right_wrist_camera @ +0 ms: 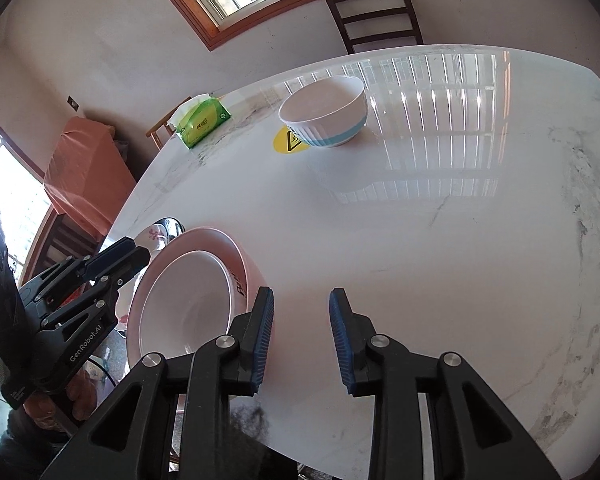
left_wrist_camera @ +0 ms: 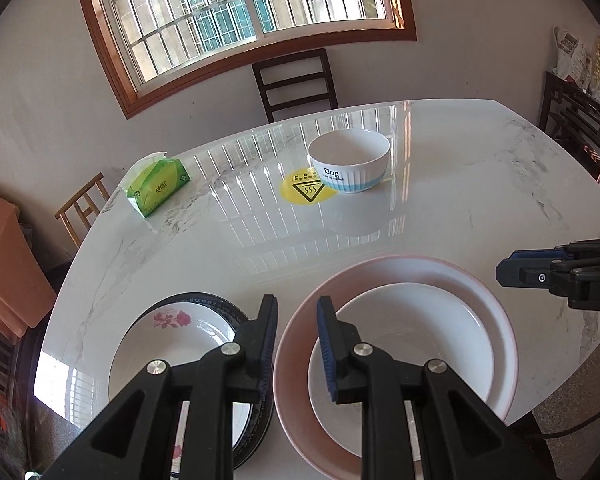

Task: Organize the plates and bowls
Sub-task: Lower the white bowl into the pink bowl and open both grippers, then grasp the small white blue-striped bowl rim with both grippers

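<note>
Part of the sorting looks done, as far as one can judge: a white bowl (left_wrist_camera: 400, 344) already sits nested inside a larger pink bowl (left_wrist_camera: 300, 364) at the near edge of the marble surface (left_wrist_camera: 460, 208), and just beside them to the left a flowered plate (left_wrist_camera: 172, 344) rests on a dark-rimmed plate (left_wrist_camera: 228, 308). What is left appears to be the ribbed white-and-blue bowl (left_wrist_camera: 350, 166), which stands alone well apart from the stacks toward the far side, partly covering a yellow warning sticker (left_wrist_camera: 302, 192); it would likely need to join the nested bowls. A green tissue pack (left_wrist_camera: 158, 186) lies off to the far left and has no part in the job. The left gripper (left_wrist_camera: 296, 344) hovers over the gap between the plate stack and the pink bowl, its jaws parted and holding nothing. The right gripper (right_wrist_camera: 300, 336) hangs over bare marble to the right of the nested bowls, its jaws likewise spread and empty, pointing roughly toward the lone bowl.
</note>
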### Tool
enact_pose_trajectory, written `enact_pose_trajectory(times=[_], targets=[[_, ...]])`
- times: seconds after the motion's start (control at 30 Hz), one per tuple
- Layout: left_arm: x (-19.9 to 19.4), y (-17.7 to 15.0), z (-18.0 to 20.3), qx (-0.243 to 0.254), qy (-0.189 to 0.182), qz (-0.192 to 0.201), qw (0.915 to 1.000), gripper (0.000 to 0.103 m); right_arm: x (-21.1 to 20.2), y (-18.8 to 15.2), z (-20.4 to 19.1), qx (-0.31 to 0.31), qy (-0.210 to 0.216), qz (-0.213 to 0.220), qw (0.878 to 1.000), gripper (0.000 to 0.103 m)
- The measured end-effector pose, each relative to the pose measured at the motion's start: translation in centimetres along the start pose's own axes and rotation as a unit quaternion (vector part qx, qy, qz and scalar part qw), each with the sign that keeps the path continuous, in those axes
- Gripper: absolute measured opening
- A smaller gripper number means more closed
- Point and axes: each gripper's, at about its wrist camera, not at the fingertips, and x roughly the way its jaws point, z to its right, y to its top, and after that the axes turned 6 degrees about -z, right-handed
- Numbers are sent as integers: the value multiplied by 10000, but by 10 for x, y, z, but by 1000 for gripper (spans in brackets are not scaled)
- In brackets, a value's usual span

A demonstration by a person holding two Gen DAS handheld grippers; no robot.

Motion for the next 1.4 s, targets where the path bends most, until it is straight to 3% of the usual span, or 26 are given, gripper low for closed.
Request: enact_pose_trajectory(times=[0.2,0.3,0.4,0.53,0.57,0.6,0.8,0.9,1.2,1.4], targets=[[13,16,1,33,-191,-213,9996,25,9,7,16,32,-127,121,9998,37],[23,31,-6,-115,-652,-524,9964,25,11,14,22,-66,-293,249,9992,41],[36,50,-18,-436,-1351,-862,9861,25,13,26,32,-27,-281,277,9992,46],[52,81,-29,-747,-1778,-1130,9747,26,14,51,45,150,-83,297,9994,52],[56,89,-30,-781,-1763,-1146,9745,26,14,58,49,219,-20,299,9993,60],[60,97,-30,-783,-1717,-1166,9751,27,15,65,52,298,43,279,9992,61],[102,142,-34,-970,-2011,-1475,9635,27,28,113,63,557,275,-24,9981,61],[119,161,-36,-1037,-2047,-1506,9616,27,33,136,64,573,270,-119,9979,61],[169,194,-41,-1390,-2479,-1729,9431,27,58,190,69,838,396,-330,9952,61],[189,201,-34,-1234,-2301,-1906,9463,27,77,205,72,847,256,-512,9948,60]])
